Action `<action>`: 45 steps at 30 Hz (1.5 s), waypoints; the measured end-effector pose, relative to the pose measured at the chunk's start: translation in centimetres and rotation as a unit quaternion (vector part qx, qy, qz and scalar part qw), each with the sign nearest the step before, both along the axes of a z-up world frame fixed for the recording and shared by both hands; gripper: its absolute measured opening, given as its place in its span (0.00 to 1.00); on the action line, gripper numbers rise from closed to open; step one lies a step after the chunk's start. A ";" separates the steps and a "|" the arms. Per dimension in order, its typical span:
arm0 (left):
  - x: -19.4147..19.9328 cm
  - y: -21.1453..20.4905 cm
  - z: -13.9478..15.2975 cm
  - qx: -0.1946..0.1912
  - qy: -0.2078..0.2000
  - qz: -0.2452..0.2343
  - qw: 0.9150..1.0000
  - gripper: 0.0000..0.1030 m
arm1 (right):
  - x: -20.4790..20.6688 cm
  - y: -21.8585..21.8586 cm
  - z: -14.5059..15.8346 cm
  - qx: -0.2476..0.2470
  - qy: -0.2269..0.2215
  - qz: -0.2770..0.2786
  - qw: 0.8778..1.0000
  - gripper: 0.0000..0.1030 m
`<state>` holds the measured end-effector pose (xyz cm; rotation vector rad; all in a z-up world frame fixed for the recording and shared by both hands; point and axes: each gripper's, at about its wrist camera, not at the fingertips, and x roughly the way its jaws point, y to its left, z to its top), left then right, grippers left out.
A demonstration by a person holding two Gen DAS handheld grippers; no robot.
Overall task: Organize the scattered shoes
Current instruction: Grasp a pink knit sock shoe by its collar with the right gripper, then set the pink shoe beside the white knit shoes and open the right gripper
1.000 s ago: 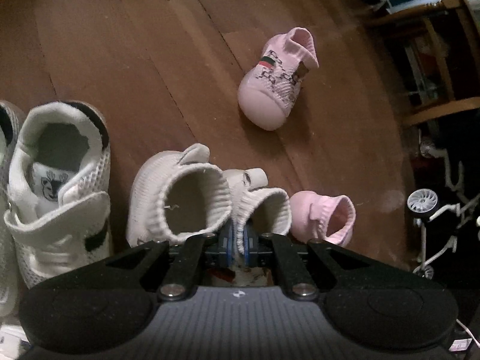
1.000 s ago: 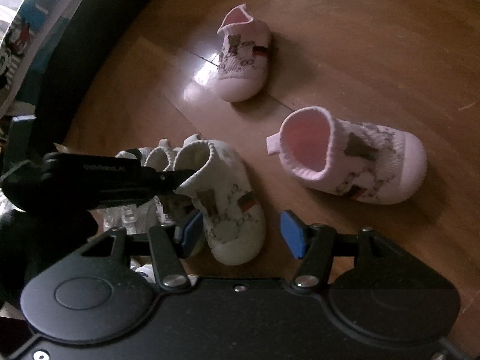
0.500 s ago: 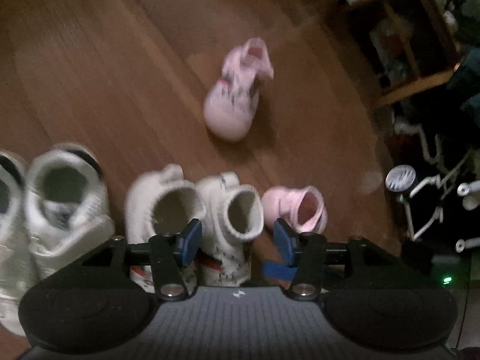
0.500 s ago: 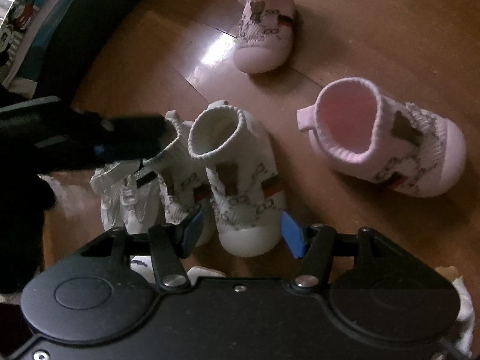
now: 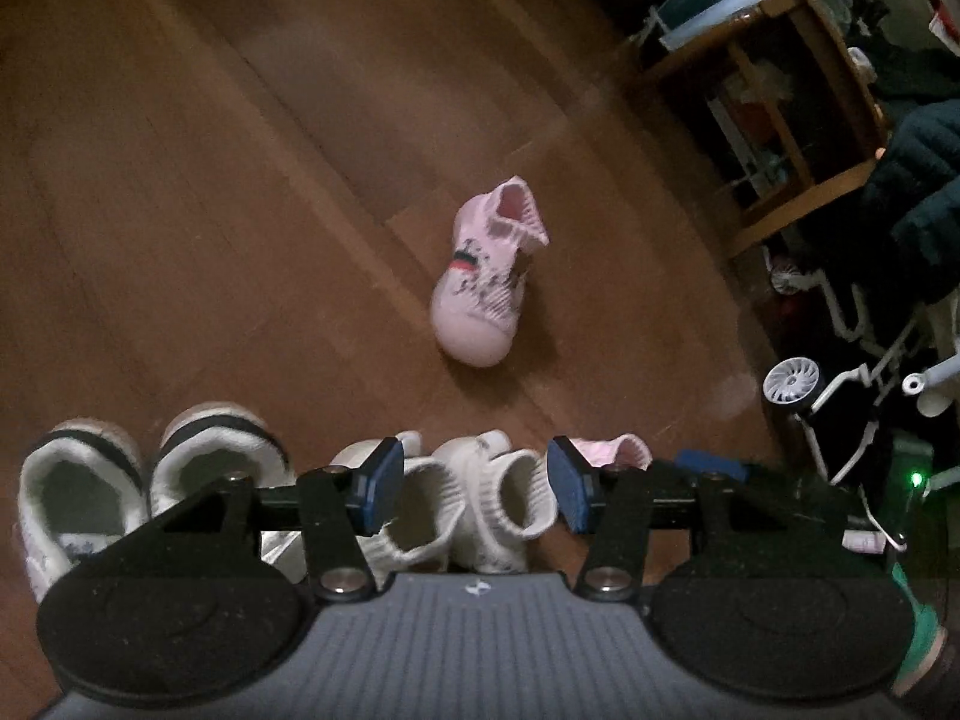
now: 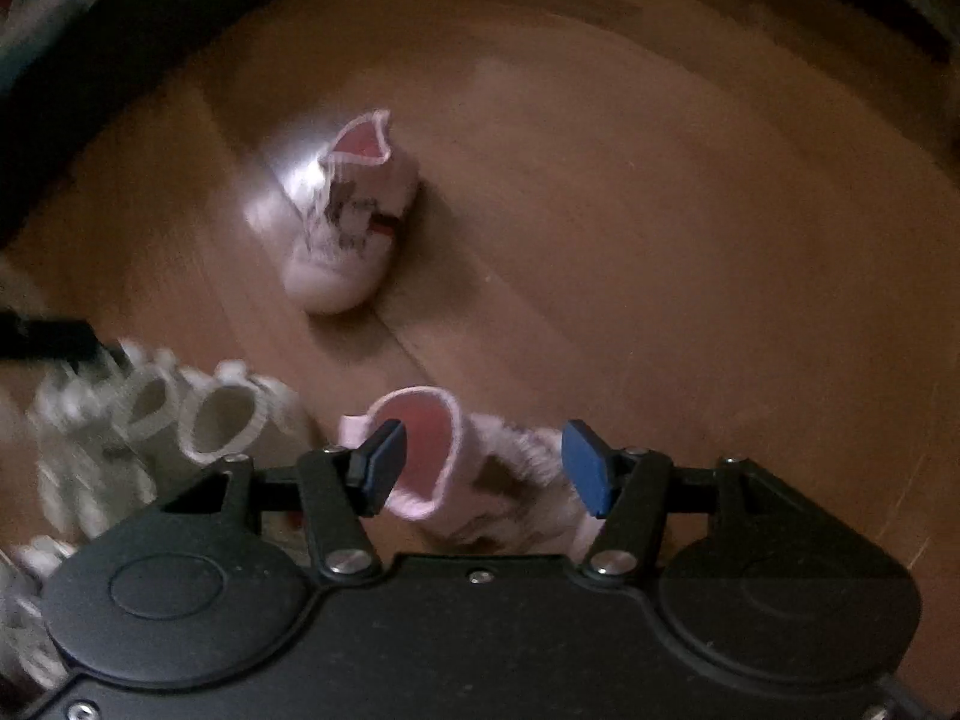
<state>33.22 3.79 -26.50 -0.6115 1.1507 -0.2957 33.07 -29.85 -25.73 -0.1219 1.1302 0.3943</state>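
Two white knit baby shoes (image 5: pixel 480 504) stand side by side on the wood floor, just under my open, empty left gripper (image 5: pixel 474 489). Left of them stands a pair of white sneakers with black trim (image 5: pixel 138 486). A pink baby shoe (image 5: pixel 486 288) lies alone farther out on the floor. A second pink shoe (image 6: pixel 456 468) lies between the jaws of my open right gripper (image 6: pixel 483 465), not gripped; its collar also shows in the left wrist view (image 5: pixel 618 450). The far pink shoe (image 6: pixel 348 222) and the white shoes (image 6: pixel 180 420) show blurred in the right wrist view.
A wooden shelf unit (image 5: pixel 780 120) stands at the right with dark clothing (image 5: pixel 918 180) beside it. A white stroller frame with a small wheel (image 5: pixel 792 381) stands at the right edge of the floor. Bare wood floor (image 5: pixel 240 150) stretches to the left and far side.
My left gripper let go of the white shoe, opened and pulled back and up. My right gripper moved right, from over the white shoes to around the near pink shoe.
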 end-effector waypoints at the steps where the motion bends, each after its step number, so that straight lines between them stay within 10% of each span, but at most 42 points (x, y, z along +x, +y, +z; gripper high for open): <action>1: -0.1 0.3 -0.1 0.002 0.001 0.001 1.000 0.50 | 0.2 0.2 -0.3 -0.004 0.001 0.005 1.000 0.58; 9: 0.1 2.1 -0.3 0.001 0.002 0.004 1.000 0.50 | 0.5 4.2 -3.7 -0.134 0.016 0.178 0.975 0.56; 18: 0.2 3.5 -0.2 0.003 0.002 0.009 1.000 0.50 | 2.8 4.7 -3.8 -0.144 0.075 0.272 0.949 0.24; 27: 0.3 3.8 0.4 -0.015 -0.002 0.009 1.000 0.50 | 4.9 -0.4 -2.1 0.045 0.191 0.019 0.980 0.12; 40: 0.1 4.6 0.7 -0.029 -0.002 0.022 0.999 0.50 | 1.4 -0.8 -3.7 0.099 0.183 -0.230 0.951 0.13; 45: 0.0 4.8 1.2 -0.040 -0.010 0.022 0.999 0.50 | 0.5 -1.5 -3.7 0.132 0.177 -0.330 0.918 0.17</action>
